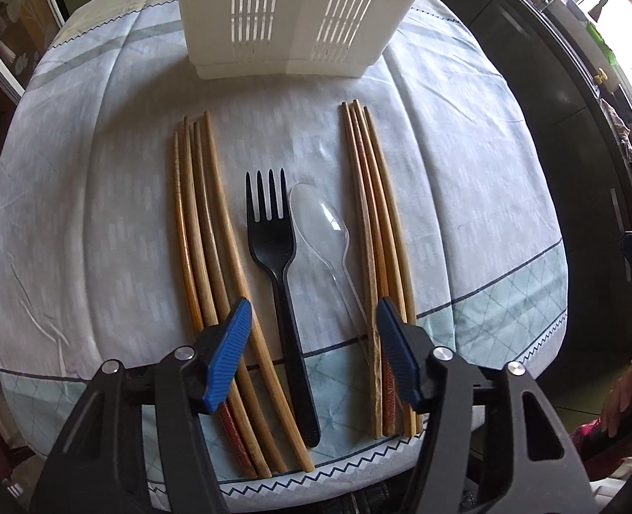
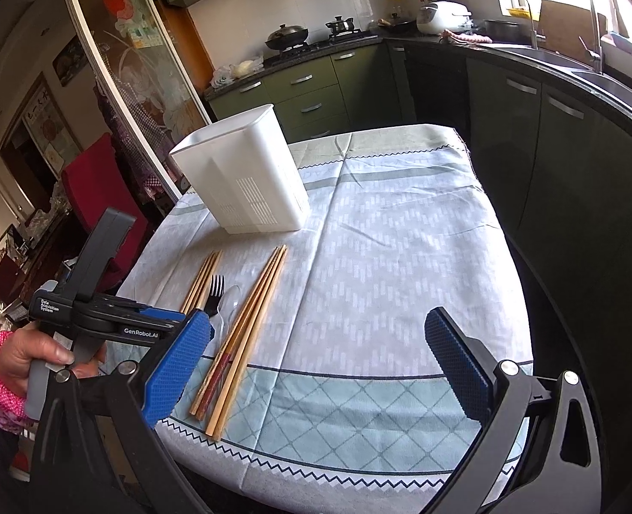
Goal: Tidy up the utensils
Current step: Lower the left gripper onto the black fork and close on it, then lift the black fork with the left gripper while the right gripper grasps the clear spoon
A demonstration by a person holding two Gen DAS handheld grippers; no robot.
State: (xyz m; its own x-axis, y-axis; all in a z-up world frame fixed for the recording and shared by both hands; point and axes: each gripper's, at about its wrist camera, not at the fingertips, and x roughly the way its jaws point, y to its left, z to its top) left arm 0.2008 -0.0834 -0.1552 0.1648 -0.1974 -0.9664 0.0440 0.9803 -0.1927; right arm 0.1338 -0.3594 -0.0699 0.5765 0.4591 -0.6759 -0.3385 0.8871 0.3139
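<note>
On the clothed table lie a left bundle of wooden chopsticks, a black plastic fork, a clear plastic spoon and a right bundle of chopsticks. A white slotted utensil holder stands upright behind them. My left gripper is open and empty, hovering over the fork and spoon handles. My right gripper is open and empty above the table's near edge, right of the chopsticks. The holder and fork show there too.
The table's front edge is close below both grippers. Dark green kitchen cabinets with a counter and sink run along the right. A glass door and a red chair stand left of the table.
</note>
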